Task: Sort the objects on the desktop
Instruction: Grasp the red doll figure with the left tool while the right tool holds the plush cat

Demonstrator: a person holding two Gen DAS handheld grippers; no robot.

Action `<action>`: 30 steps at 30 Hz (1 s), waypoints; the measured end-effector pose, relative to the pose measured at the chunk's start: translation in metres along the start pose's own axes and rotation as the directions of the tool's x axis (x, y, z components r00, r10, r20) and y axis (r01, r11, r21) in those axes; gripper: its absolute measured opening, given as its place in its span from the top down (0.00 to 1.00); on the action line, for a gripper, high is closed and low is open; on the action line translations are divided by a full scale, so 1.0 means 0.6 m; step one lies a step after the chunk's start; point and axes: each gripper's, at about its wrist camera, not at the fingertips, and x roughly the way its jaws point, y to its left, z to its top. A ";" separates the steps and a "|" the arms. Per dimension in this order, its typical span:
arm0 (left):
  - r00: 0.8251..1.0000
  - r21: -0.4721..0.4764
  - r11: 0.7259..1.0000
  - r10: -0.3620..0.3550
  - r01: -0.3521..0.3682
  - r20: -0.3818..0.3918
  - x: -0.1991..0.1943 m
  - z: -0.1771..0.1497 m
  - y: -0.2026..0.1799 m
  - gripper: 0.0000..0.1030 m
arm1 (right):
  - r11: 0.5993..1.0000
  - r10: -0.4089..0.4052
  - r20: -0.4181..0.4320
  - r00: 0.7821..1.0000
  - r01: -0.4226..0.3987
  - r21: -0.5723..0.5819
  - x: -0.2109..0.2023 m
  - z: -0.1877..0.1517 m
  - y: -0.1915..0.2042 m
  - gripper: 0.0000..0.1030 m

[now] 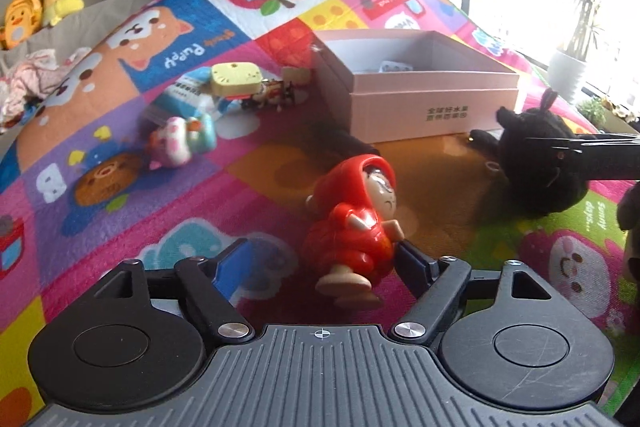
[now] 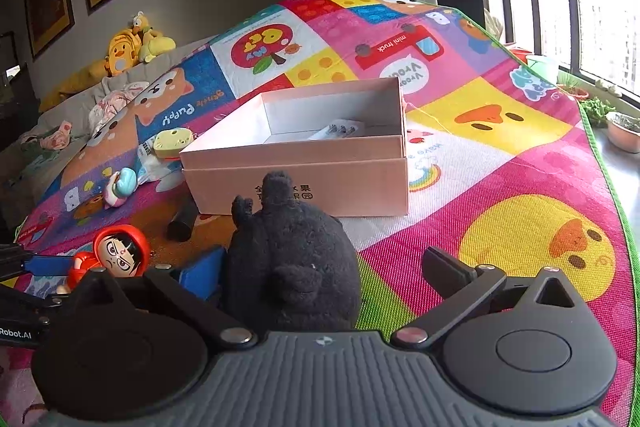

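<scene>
The pink box (image 2: 298,163) holds 1 small packet (image 2: 338,129). Left tongs (image 1: 326,259) released around the red-hooded figurine (image 1: 356,215), upright on the play mat (image 2: 500,163). Right tongs (image 2: 320,267) released around the upright black plush (image 2: 294,259).

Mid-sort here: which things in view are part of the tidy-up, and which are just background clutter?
Part of the job:
- red hooded figurine, between the open left hand-held gripper fingers
- black plush toy, inside the open right hand-held gripper
- pink box
- pastel figurine
- yellow cat-face case

Just lying about:
- yellow plush toys
- potted plants
</scene>
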 end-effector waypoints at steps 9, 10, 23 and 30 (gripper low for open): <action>0.973 -0.038 0.974 0.225 -0.224 0.048 -0.012 0.011 0.058 0.09 | 1.000 -0.003 -0.009 1.000 0.003 -0.005 0.003 0.000 0.002 0.00; 0.977 -0.058 0.977 0.207 -0.204 0.058 -0.016 0.012 0.064 0.09 | 1.000 -0.003 -0.010 1.000 0.003 -0.005 0.003 0.000 0.002 0.00; 0.995 0.093 0.995 0.032 -0.041 0.096 0.036 0.022 0.005 0.02 | 1.000 -0.002 -0.013 1.000 0.002 -0.005 0.003 0.000 0.003 0.00; 0.999 -0.070 0.997 -0.045 0.045 0.001 0.082 0.040 0.051 0.02 | 1.000 0.007 -0.026 1.000 -0.007 -0.009 0.007 -0.002 0.004 0.00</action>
